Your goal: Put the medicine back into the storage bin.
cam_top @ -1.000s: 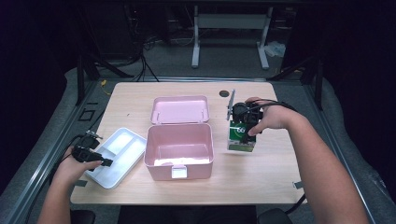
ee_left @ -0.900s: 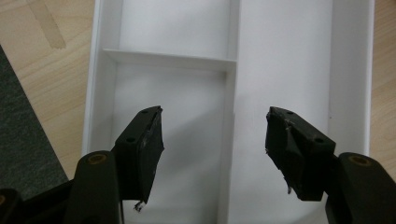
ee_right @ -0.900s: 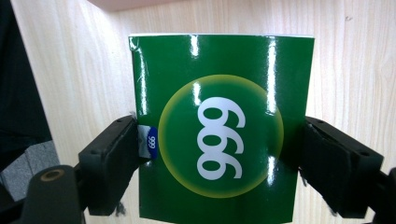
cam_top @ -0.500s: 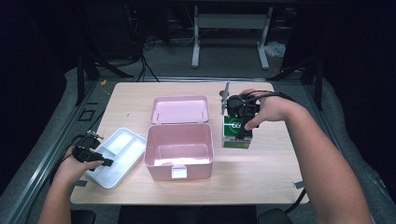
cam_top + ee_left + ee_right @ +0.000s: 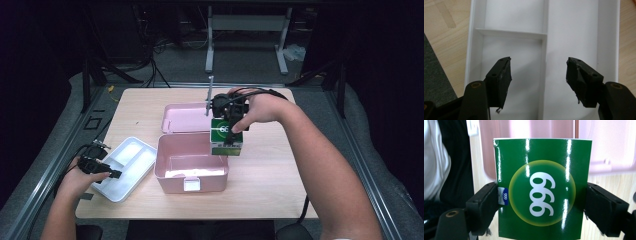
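A green box [image 5: 226,136] marked 999 [image 5: 539,187] hangs in the air over the right rear corner of the open pink box [image 5: 190,162], with my right gripper [image 5: 229,125] shut on its sides. The pink lid [image 5: 185,118] lies flat behind the pink box. At the table's left front, my left gripper [image 5: 102,170] stands open over the white divided tray [image 5: 127,167], its jaws spread above the tray's compartments [image 5: 534,62] with nothing between them.
The pink box's inside looks bare. Light wooden table [image 5: 280,175] extends to the right of the box. A grey rail runs along the table's left side. A metal stand [image 5: 247,30] is on the floor beyond the table.
My right gripper has carried the green box up off the table and leftward, to above the pink box's right rear corner. The left gripper has stayed over the white tray.
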